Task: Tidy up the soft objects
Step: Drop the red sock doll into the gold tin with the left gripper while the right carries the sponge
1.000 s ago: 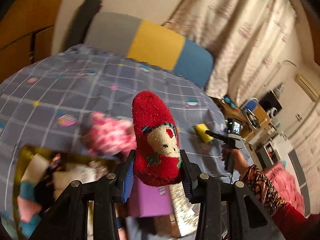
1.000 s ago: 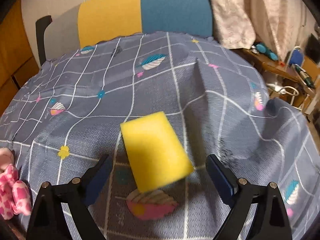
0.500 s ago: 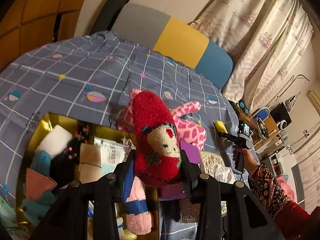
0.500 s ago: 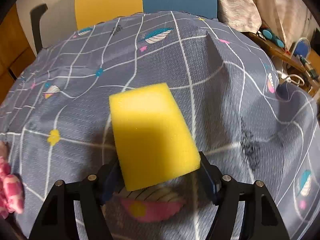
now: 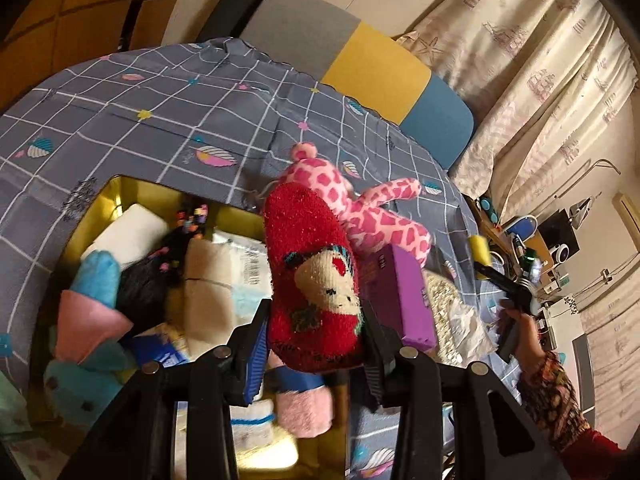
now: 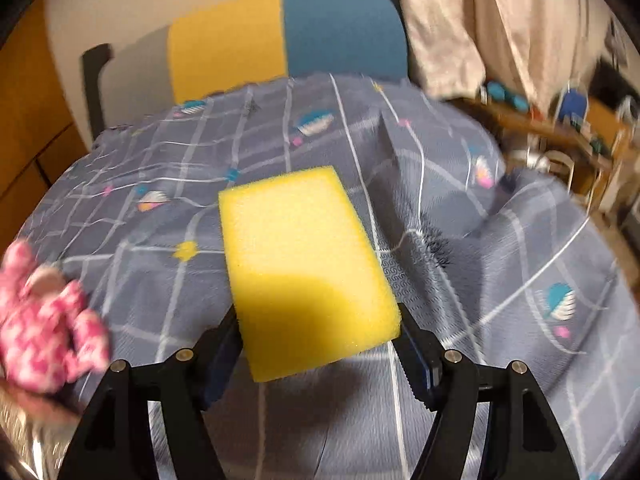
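My left gripper point(image 5: 314, 340) is shut on a red fuzzy sock with a monkey face point(image 5: 310, 276) and holds it above the right part of a gold box point(image 5: 116, 192) filled with soft things. My right gripper point(image 6: 318, 346) is shut on a yellow sponge point(image 6: 304, 264) and holds it above the blue checked cloth point(image 6: 500, 280). The sponge also shows far right in the left wrist view point(image 5: 479, 250). A pink spotted plush point(image 5: 360, 204) lies on the cloth just beyond the box; it also shows at the left edge of the right wrist view point(image 6: 44, 320).
A purple box point(image 5: 400, 296) and a glittery bag point(image 5: 444, 312) lie right of the gold box. A grey, yellow and blue chair back point(image 6: 280, 40) stands behind the table. A cluttered side table point(image 6: 560, 124) stands by the curtains at the right.
My left gripper has carried the sock from above the cloth over to the gold box. My right gripper closed on the sponge and lifted it off the cloth.
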Demonstrator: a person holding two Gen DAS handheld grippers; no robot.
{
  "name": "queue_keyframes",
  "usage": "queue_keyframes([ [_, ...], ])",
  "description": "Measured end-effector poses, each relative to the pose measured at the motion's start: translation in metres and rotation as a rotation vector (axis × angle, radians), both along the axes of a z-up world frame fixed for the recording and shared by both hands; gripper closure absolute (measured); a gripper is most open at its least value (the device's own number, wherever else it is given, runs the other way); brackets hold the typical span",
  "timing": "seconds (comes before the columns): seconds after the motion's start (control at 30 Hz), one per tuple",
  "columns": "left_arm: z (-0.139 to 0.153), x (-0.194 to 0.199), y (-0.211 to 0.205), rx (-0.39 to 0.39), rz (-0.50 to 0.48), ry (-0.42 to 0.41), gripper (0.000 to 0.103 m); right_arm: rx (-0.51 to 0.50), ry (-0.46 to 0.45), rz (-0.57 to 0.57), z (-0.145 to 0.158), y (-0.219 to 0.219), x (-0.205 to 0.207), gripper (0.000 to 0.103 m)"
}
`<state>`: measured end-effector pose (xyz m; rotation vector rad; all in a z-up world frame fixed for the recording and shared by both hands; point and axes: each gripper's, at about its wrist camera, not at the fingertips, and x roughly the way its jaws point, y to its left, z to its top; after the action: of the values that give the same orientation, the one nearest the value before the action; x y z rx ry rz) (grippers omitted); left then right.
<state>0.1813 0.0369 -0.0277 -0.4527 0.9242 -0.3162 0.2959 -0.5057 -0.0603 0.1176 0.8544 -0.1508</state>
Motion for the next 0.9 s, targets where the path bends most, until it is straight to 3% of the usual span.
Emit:
queue_keyframes([
  [0.27, -0.023, -0.014, 0.024, -0.013, -0.018, 0.053, 0.062, 0.058, -0.138, 0.115, 0.069, 0.082, -0.098, 0.031],
  [0.4, -0.037, -0.022, 0.022, -0.025, -0.076, 0.089, 0.062, 0.115, -0.185, 0.194, 0.092, 0.134, -0.135, 0.031],
  [0.77, -0.063, -0.055, -0.002, 0.0, -0.27, 0.167, 0.061, 0.254, -0.168, 0.449, 0.098, 0.281, -0.161, 0.031],
  [0.9, -0.078, -0.064, -0.013, 0.041, -0.333, 0.217, 0.051, 0.291, -0.108, 0.508, 0.083, 0.334, -0.151, 0.031],
])
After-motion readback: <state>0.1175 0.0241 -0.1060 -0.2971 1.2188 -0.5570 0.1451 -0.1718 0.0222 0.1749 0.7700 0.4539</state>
